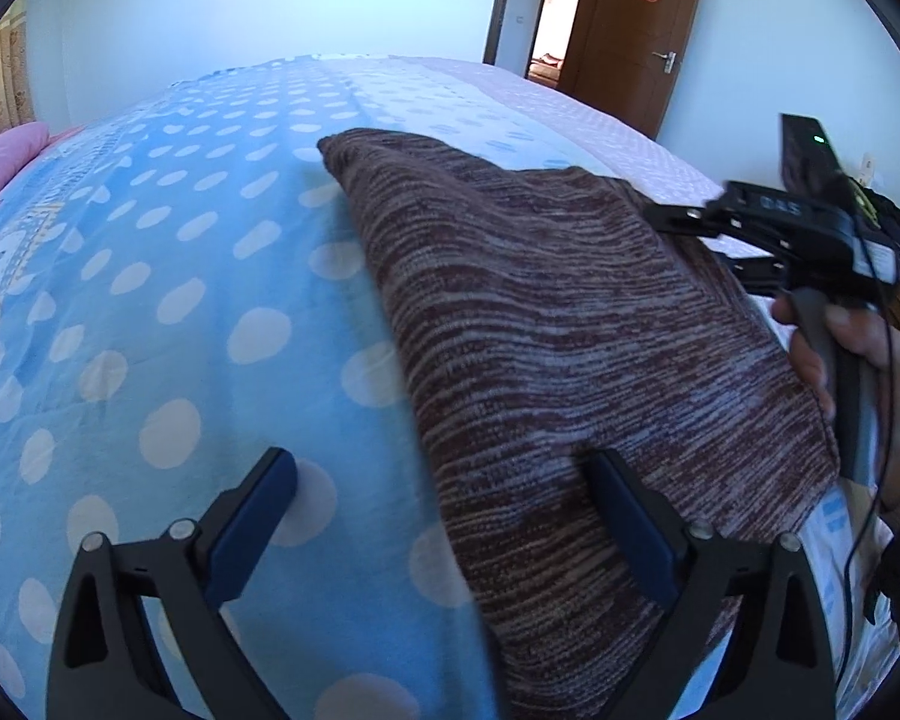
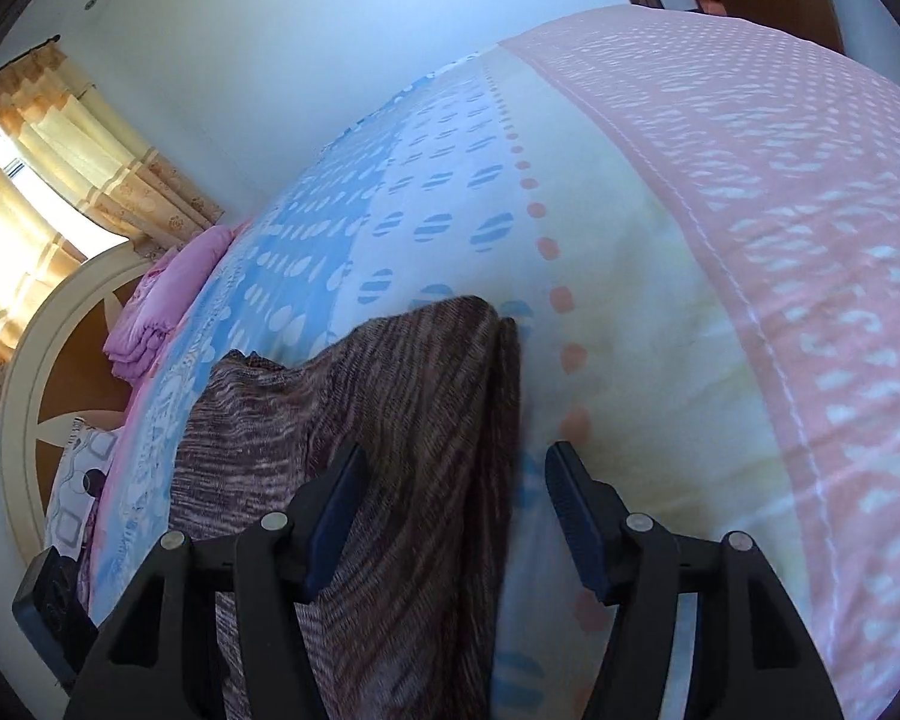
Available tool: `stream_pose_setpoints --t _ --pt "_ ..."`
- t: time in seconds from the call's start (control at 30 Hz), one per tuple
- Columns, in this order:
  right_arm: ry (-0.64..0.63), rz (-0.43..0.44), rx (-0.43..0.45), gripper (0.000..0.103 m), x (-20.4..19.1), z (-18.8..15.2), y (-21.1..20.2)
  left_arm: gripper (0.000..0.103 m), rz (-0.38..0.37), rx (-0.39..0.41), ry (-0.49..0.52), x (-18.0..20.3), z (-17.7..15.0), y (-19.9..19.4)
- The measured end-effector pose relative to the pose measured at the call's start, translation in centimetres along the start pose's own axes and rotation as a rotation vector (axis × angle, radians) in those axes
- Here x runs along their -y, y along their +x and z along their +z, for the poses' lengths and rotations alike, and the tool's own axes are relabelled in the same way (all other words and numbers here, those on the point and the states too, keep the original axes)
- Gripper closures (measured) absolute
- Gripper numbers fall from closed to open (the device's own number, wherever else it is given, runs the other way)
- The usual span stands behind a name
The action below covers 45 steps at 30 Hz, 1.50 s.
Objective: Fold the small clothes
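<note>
**Both tongs apart, cloth loose on the bed**

The left tongs [image 1: 444,495] and right tongs [image 2: 456,495] are spread, nothing clamped. The folded brown cloth [image 1: 546,324] lies on the bedsheet [image 1: 168,276], one pad of each over it. The fold could be dragged open if a pad snags the knit during withdrawal.

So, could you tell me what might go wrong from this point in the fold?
1. Both the left gripper and the right gripper stand open, so the folded brown garment lies unheld and its layers might spring apart.
2. The polka-dot bedspread lies directly beneath; a re-grip at the edge could pinch it too.
</note>
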State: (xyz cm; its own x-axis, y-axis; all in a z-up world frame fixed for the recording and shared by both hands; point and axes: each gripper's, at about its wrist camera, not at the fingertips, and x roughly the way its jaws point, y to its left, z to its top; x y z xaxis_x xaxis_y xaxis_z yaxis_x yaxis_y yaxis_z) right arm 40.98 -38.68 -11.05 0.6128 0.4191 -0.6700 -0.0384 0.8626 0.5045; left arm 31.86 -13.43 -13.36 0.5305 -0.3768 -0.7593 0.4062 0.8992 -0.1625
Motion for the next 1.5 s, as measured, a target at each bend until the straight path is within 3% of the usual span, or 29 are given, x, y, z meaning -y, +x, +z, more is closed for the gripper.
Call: stream_pose_setpoints --t 0.07,0.17,0.23,0.37,0.47,0.53,0.63,0.93,1.1,1.5 --pt "-0.005 0.030 -0.007 0.041 0.0 0.3 0.5 0.008 -0.011 0.002 0.005 0.1 0.0 0.0" --pt "-0.019 0.071 -0.041 0.060 0.0 0.6 1.8 0.016 -0.042 0.006 0.010 0.2 0.0 -0.1" --pt "-0.005 0.092 -0.048 0.073 0.2 0.5 2.2 0.030 -0.074 0.016 0.020 0.5 0.0 -0.4" --pt "0.020 0.123 -0.047 0.076 0.7 0.4 2.3 0.044 -0.107 0.013 0.047 1.1 0.0 -0.5" --pt "-0.015 0.072 -0.037 0.078 -0.2 0.2 2.2 0.052 -0.104 0.011 0.059 1.6 0.0 -0.6" --pt "-0.024 0.037 -0.036 0.080 -0.9 0.1 1.9 0.065 -0.100 0.003 0.058 1.9 0.0 -0.9" --pt "-0.033 0.014 -0.022 0.082 -2.2 0.0 1.0 0.076 -0.089 -0.022 0.033 2.0 0.1 -1.3" --pt "-0.079 0.058 0.059 0.083 -7.0 -1.2 -3.7 0.081 -0.078 -0.007 -0.010 1.9 -0.2 -4.8" --pt "-0.087 0.083 0.067 0.083 -9.2 -2.8 -5.1 0.081 -0.047 0.016 0.016 2.0 -1.0 -8.0" --pt "-0.099 0.181 0.052 0.083 -14.3 -8.1 -5.8 0.082 0.010 0.051 0.012 1.9 -3.3 -11.7"
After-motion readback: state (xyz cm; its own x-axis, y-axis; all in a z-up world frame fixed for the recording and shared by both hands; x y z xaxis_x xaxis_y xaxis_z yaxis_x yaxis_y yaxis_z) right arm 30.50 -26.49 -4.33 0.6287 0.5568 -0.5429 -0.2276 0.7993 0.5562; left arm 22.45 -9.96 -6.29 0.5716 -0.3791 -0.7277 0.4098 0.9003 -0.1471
